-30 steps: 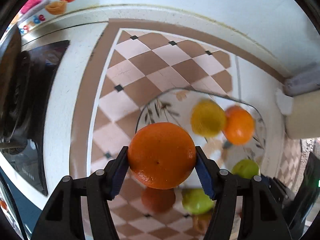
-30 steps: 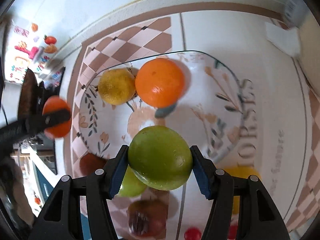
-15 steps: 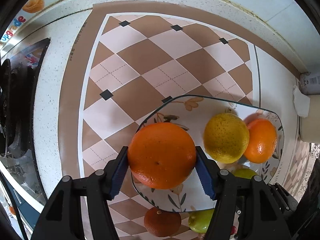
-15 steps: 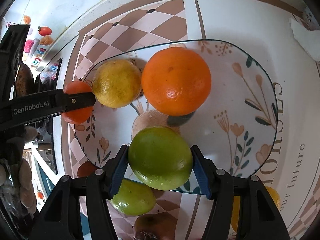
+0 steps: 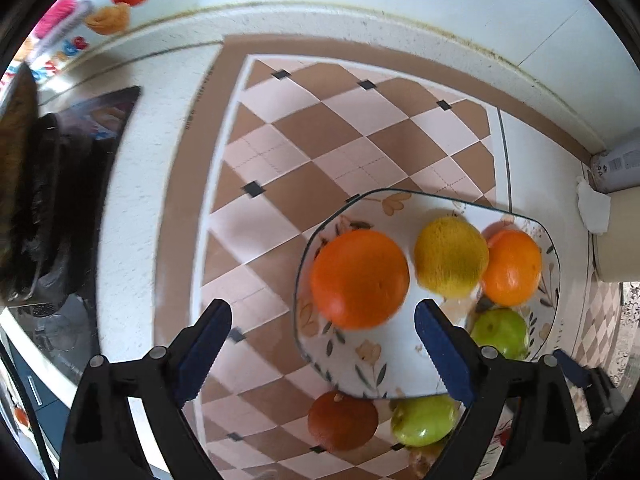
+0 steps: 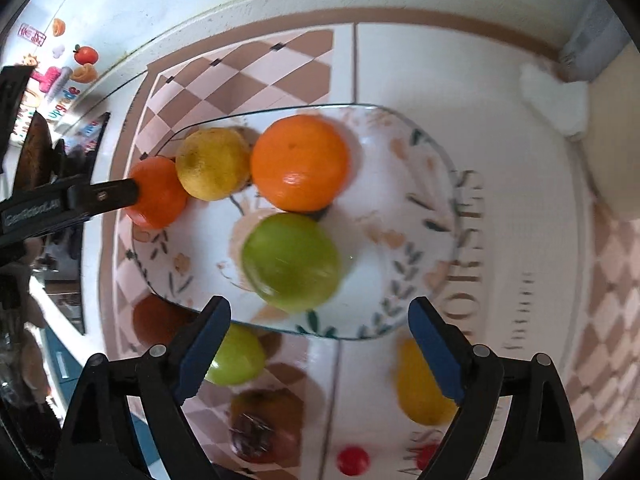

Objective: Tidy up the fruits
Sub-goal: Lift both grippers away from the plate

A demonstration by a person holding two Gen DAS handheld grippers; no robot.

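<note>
Counting four fruits on the floral plate (image 6: 448,184): two oranges, one at its left edge (image 5: 360,279) and one at the back (image 6: 300,163), one yellow citrus (image 6: 213,163) and one green apple (image 6: 291,261). My left gripper (image 5: 323,334) and right gripper (image 6: 319,328) both have jaws apart, gripping nothing. Off the plate on the desk (image 5: 132,200) I see another green apple (image 6: 236,356).

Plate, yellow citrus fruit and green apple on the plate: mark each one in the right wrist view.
Plate (image 6: 404,184), right wrist view, bare patterned inner surface.
Yellow citrus fruit (image 6: 213,163), right wrist view, middle of its rind.
Green apple (image 6: 291,261), right wrist view, middle of its skin.
</note>
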